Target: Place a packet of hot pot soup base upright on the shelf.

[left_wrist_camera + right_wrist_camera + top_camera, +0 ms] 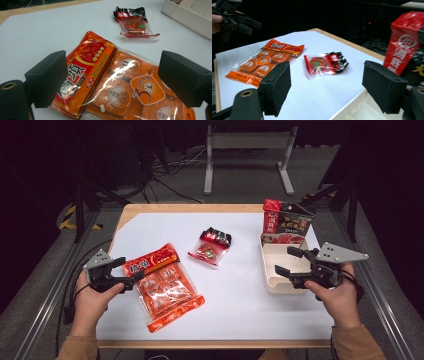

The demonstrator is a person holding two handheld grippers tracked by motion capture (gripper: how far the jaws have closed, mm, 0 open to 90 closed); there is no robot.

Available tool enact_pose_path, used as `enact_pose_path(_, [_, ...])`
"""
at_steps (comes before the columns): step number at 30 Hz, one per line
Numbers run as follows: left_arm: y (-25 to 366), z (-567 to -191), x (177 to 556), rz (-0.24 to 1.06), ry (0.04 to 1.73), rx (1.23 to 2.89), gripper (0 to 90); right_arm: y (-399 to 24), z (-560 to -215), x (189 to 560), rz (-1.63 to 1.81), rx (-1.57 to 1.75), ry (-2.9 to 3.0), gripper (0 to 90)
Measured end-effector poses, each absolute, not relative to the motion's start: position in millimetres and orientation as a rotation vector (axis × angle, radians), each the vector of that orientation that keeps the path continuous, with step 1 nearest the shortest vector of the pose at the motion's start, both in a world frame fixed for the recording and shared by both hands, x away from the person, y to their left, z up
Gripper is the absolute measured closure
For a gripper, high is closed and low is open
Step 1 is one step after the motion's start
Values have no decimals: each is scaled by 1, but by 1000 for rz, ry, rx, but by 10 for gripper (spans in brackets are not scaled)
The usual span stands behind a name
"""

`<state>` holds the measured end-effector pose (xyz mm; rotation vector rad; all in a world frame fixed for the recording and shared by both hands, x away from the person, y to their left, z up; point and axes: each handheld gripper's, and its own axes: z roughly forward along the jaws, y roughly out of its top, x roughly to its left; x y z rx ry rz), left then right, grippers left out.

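Orange packet lies beside wide-open, empty left gripper; right gripper open, empty

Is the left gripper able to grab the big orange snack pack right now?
Probably yes. The left gripper sits right at the near edge of the orange snack pack, its jaws are wide open, and nothing lies between them and the pack, which rests flat on the table.

The high view looks forward and down from the person's side over the whole table. The left gripper view sits low and close above the orange packet, facing across the table. The right gripper view looks from the white bin leftward; both share the small red packet.
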<state>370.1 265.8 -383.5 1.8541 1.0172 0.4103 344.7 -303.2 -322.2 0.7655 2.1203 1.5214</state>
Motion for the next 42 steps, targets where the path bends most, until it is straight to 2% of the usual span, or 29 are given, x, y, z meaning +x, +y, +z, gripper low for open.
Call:
enact_pose_path(11, [280, -390, 373, 473, 1079, 1814, 96, -285, -343, 338, 1563, 728, 2188, 235])
enact_pose_path(25, [300, -405, 390, 467, 1195, 1755, 59, -277, -362, 328, 1540, 700, 2230, 229])
enact_pose_path(28, [303, -415, 399, 539, 1225, 1763, 43, -273, -366, 326, 1553, 673, 2245, 216])
enact_pose_path(33, [307, -429, 408, 477, 1235, 1751, 57, -271, -369, 323, 1544, 659, 2261, 214])
enact_pose_path(42, [307, -442, 416, 412, 1277, 1822, 94, -269, -378, 322, 1528, 674, 2295, 205])
